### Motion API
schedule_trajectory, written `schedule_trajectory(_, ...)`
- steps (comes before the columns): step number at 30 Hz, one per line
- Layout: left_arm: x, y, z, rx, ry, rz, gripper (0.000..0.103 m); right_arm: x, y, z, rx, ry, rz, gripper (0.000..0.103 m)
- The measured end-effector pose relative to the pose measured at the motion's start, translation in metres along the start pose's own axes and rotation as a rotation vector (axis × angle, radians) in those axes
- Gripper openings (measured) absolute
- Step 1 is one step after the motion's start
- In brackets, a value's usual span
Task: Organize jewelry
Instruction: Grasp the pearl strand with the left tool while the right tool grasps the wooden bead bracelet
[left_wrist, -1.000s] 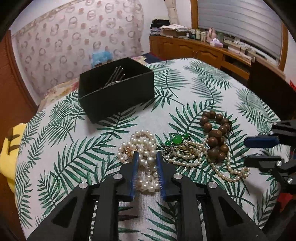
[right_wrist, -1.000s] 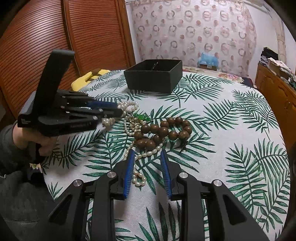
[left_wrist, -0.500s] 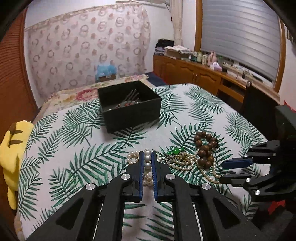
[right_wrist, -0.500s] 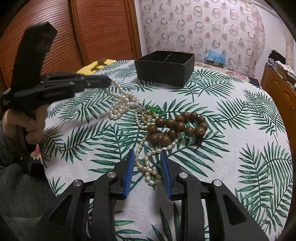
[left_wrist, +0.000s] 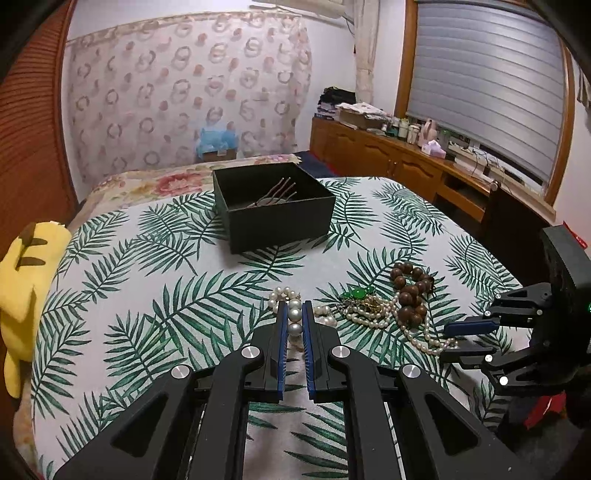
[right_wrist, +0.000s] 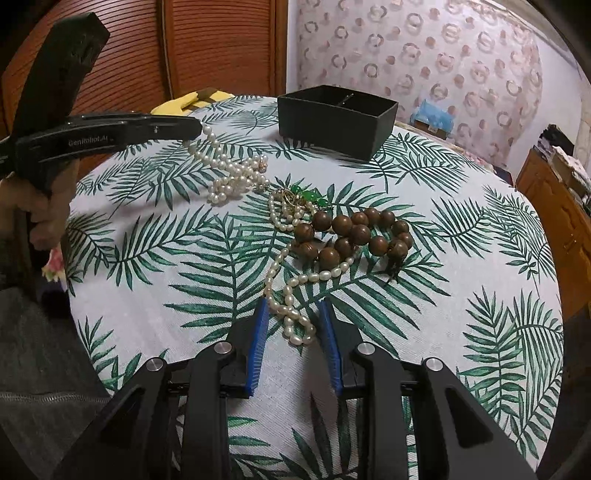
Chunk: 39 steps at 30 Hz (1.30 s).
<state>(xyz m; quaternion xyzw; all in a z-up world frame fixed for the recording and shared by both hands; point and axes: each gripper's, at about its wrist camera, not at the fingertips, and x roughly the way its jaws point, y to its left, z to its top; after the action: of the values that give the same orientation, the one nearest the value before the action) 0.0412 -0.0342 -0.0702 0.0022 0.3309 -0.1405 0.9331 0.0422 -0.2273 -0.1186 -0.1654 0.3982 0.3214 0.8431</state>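
Note:
My left gripper (left_wrist: 294, 307) is shut on a necklace of large white pearls (left_wrist: 294, 316). In the right wrist view the left gripper (right_wrist: 192, 130) holds that strand (right_wrist: 225, 173) up, its lower part still bunched on the leaf-print cloth. My right gripper (right_wrist: 293, 308) stands open just above the cloth, its blue pads either side of the end of a small-pearl strand (right_wrist: 295, 325) without pressing it. A brown wooden bead bracelet (right_wrist: 354, 232) and a green pendant (right_wrist: 306, 194) lie tangled with that strand. The black box (left_wrist: 280, 221) holding metal hairpins (left_wrist: 275, 194) sits behind.
A yellow plush toy (left_wrist: 22, 291) lies at the table's left edge. A dark chair back (left_wrist: 513, 218) stands to the right, with a wooden cabinet (left_wrist: 406, 166) under the window behind it. A person's hand (right_wrist: 40, 206) grips the left tool.
My left gripper closed on the large pearls and rose, pulling one end of the strand off the cloth. The right gripper stayed over the small-pearl strand, only rolling a little.

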Motion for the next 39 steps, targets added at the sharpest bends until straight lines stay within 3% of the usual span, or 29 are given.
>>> schedule_trajectory(5,-0.001,0.002,-0.001,-0.007,-0.005,-0.007,0.007,0.002,-0.006,0.002,0.023,-0.011,0.0,0.011)
schedule_trajectory(10,-0.001,0.002,-0.001,-0.008,-0.005,-0.006,0.007,0.006,-0.011,0.007,0.062,-0.036,0.004,0.005)
schedule_trajectory(18,0.001,0.001,-0.004,-0.012,0.002,-0.009,0.007,-0.009,-0.007,0.02,0.057,-0.112,0.031,0.005)
schedule_trajectory(24,0.001,-0.005,0.001,-0.009,-0.007,-0.022,0.007,-0.028,-0.007,0.044,0.026,-0.177,0.005,0.006)
schedule_trajectory(39,-0.021,-0.01,0.06,0.036,-0.128,-0.048,0.007,-0.106,-0.027,0.119,-0.041,-0.397,-0.094,0.005)
